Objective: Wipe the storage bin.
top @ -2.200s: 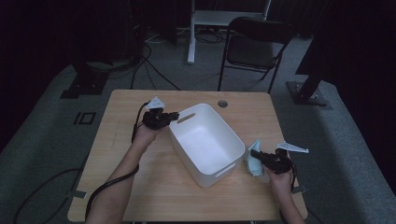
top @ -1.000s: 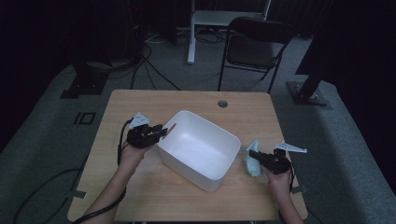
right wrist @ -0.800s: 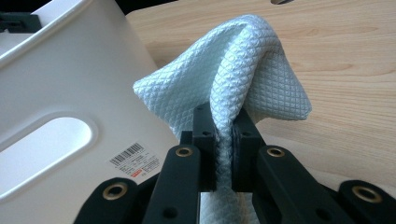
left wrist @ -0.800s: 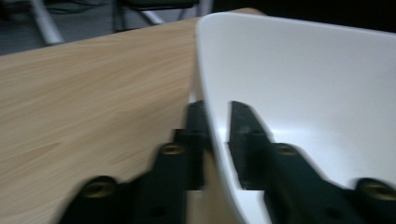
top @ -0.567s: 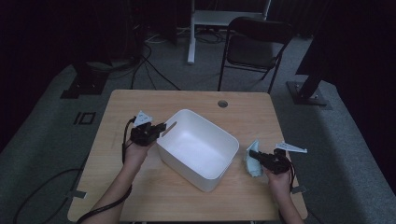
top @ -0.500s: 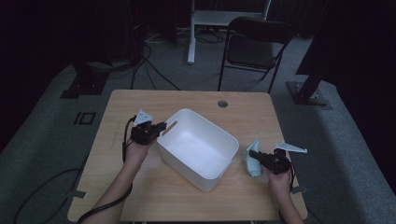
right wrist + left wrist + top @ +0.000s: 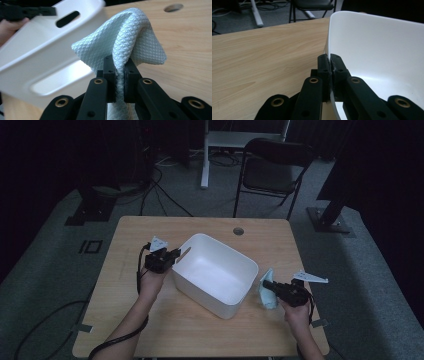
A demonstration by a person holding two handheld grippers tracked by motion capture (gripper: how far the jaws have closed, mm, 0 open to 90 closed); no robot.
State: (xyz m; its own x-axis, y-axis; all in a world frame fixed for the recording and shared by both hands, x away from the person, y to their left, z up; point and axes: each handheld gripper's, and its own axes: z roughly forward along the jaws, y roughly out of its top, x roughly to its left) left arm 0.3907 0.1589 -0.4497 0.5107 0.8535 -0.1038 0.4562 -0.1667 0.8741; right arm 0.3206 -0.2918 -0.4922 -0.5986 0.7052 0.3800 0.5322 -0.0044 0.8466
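Jaws of the left gripper (image 7: pixel 329 62) have just been closing and are now pinching the white plastic tub's (image 7: pixel 215 272) rim between them. Right gripper (image 7: pixel 119 65) is clamping the pale-blue waffle-weave cloth (image 7: pixel 125 40), so wiping looks ready.

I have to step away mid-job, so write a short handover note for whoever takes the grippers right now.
Left gripper: shut on the rim of the white tub, one jaw inside the wall, one outside.
Right gripper: shut on the pale blue cloth, held beside the tub's right end.
Tub sits mid-table, tilted, looks empty.
Done: both grips made.
Left: likely bring the cloth into the tub while the left holds it.
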